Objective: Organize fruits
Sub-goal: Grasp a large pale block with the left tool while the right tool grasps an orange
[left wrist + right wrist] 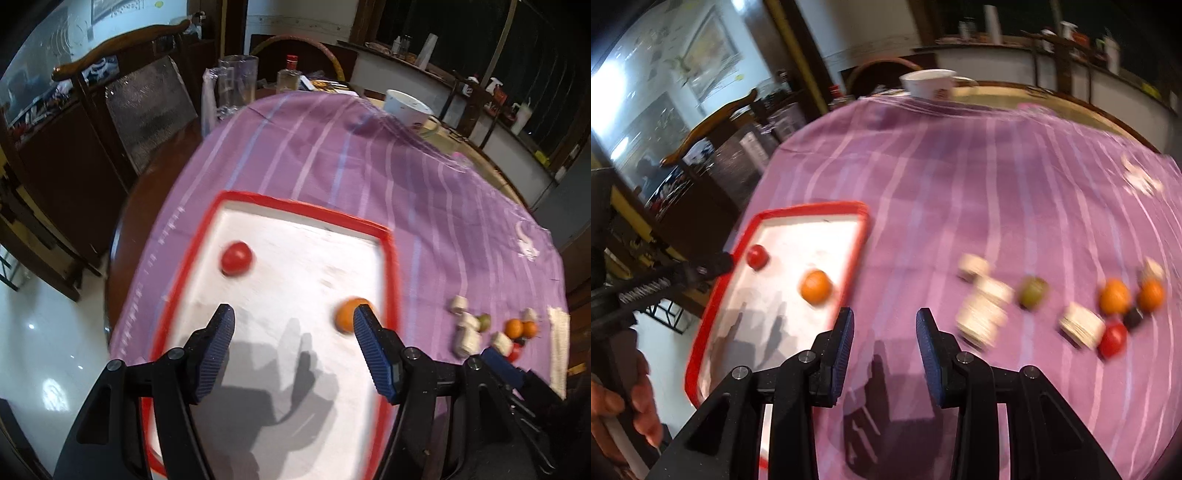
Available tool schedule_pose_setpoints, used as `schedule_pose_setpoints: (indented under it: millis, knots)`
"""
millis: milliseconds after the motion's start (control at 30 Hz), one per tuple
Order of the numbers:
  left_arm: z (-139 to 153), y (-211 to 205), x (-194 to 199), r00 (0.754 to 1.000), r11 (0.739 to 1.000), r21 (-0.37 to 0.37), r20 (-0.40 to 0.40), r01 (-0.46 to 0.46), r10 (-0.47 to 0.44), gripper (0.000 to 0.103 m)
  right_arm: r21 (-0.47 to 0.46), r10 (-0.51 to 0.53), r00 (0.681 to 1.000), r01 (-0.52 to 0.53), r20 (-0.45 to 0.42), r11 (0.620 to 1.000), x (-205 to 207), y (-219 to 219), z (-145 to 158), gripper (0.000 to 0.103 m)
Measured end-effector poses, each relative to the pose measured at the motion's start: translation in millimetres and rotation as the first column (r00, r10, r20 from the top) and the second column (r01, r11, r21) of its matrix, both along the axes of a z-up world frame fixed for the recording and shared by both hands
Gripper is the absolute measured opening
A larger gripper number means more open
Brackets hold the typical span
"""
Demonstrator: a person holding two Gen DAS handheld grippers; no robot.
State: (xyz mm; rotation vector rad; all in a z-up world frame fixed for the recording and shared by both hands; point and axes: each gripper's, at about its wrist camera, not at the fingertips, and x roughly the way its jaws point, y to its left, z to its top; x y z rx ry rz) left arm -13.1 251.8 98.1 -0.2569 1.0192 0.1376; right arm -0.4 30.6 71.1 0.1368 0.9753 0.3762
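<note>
Left tongs [291, 325] hung over the red-rimmed tray [391, 266], jaws spread wide and empty. Two fruits already lay in the tray: a red one [237, 258] ahead and left of these tongs, an orange one [349, 314] right beside the right finger; contact could not be told.

Right tongs [884, 330] were over the purple cloth [960, 177], jaws parted, holding nothing. Loose fruits lay ahead and to their right among pale blocks [982, 314]: green fruit [1032, 291] nearest, then two orange fruits [1113, 295], a dark one [1133, 317] and a red one [1112, 338]. All are round, with no long axis. Judgement: the right tongs are nearer, so the next pick is theirs, reaching ahead and rightward.
</note>
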Motion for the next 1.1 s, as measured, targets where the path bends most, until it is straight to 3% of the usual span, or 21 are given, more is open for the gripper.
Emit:
schedule_pose_setpoints:
  millis: [167, 333, 433, 800, 1100]
  knots:
    - [8.0, -37.9, -7.1, 0.999, 0.999, -0.009, 0.0, 0.054, -0.054, 0.066, 0.002, -0.117, 0.993, 0.117, -0.028, 0.993, -21.8, -71.3, -6.7, 0.039]
    - [11.4, -81.5, -11.3, 0.993, 0.993, -0.013, -0.004, 0.115, -0.115, 0.066, 0.036, -0.265, 0.961, 0.268, -0.077, 0.963, -32.5, -144.0, -14.6, 0.039]
    - [8.0, -103.7, -12.6, 0.99, 0.99, -0.019, -0.013, 0.14, -0.141, 0.066, 0.049, -0.29, 0.954, 0.294, -0.075, 0.955, -36.7, -170.8, -12.1, 0.039]
    - [-21.5, -159.0, -13.9, 0.976, 0.979, -0.004, -0.075, 0.205, -0.205, 0.066, 0.028, -0.267, 0.962, 0.269, -0.063, 0.963, -32.5, -203.4, -18.6, 0.039]
    - [-47.0, -178.6, 9.8, 0.969, 0.97, 0.028, -0.071, 0.241, -0.238, 0.066, 0.023, -0.278, 0.959, 0.28, -0.054, 0.96, 23.9, -221.5, -22.3, 0.039]
